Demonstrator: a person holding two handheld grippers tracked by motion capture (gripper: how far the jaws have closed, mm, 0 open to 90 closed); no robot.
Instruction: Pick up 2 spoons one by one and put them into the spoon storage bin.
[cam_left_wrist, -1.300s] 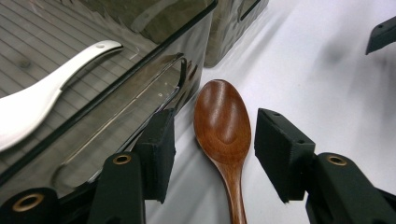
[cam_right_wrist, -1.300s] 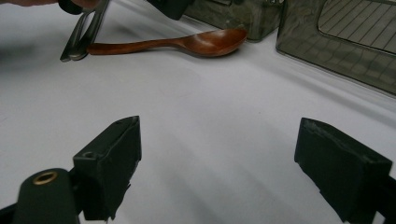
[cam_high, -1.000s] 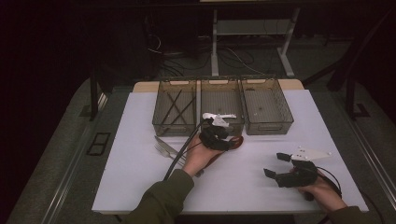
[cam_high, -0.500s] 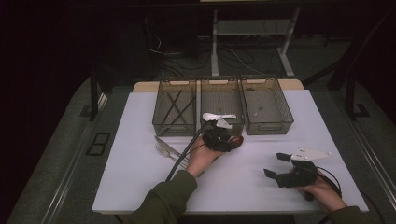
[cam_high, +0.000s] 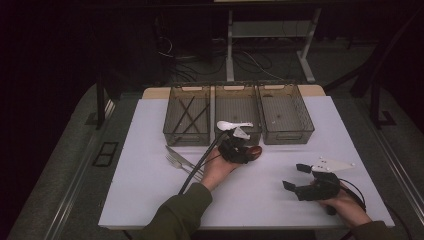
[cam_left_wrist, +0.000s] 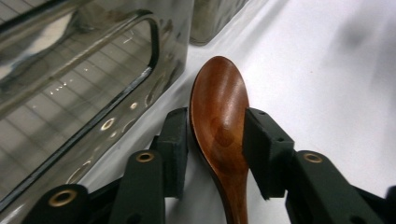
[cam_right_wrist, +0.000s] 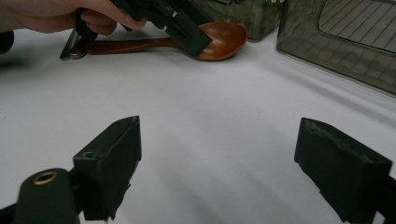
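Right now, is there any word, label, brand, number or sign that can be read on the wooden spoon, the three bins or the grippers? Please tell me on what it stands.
None: no readable text in the pictures.
wooden spoon: plain brown wood, no mark.
three bins: smoky clear walls, no label visible.
left gripper and right gripper: black jaws with only screw holes, no lettering.
white table: blank.

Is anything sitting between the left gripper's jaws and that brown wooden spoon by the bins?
Nothing visible does. The left gripper already straddles the wooden spoon at the bowl's neck, its jaws just closing, pads at both edges. The spoon lies on the white table beside the bin.
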